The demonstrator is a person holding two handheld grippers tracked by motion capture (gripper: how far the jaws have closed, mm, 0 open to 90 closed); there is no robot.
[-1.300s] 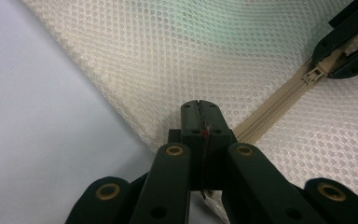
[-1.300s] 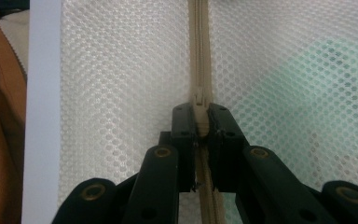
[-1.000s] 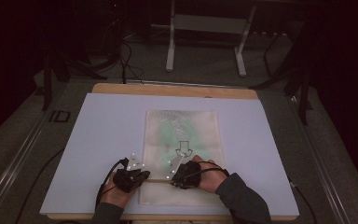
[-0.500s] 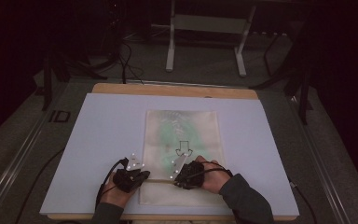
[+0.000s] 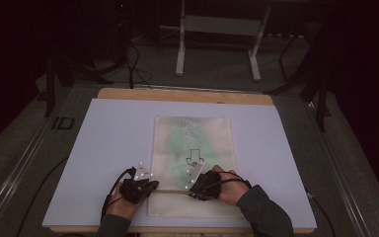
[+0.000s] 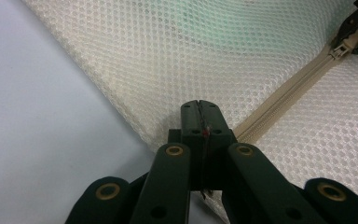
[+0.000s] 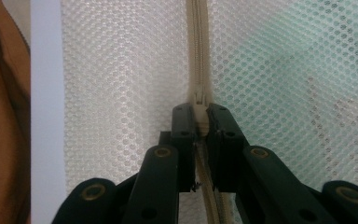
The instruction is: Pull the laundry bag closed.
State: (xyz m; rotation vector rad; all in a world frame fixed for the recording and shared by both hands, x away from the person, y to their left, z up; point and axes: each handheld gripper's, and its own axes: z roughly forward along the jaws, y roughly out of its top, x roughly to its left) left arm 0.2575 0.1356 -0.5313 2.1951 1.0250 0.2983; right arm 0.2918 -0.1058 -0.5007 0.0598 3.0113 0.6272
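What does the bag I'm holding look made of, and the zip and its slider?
The cream mesh bag looks like soft synthetic netting: a fine honeycomb of holes, matte, with a green item showing faintly through. The cream zip tape looks woven, with fine coil teeth, probably nylon. The cream slider, clamped in the right gripper, looks painted or plastic; I can't tell which.

Cream honeycomb-mesh cloth bag [image 6: 279, 56] with woven zipper tape [image 7: 197, 42]; smooth matt pale table sheet [image 5: 108, 143]; wooden edge [image 5: 182, 95].
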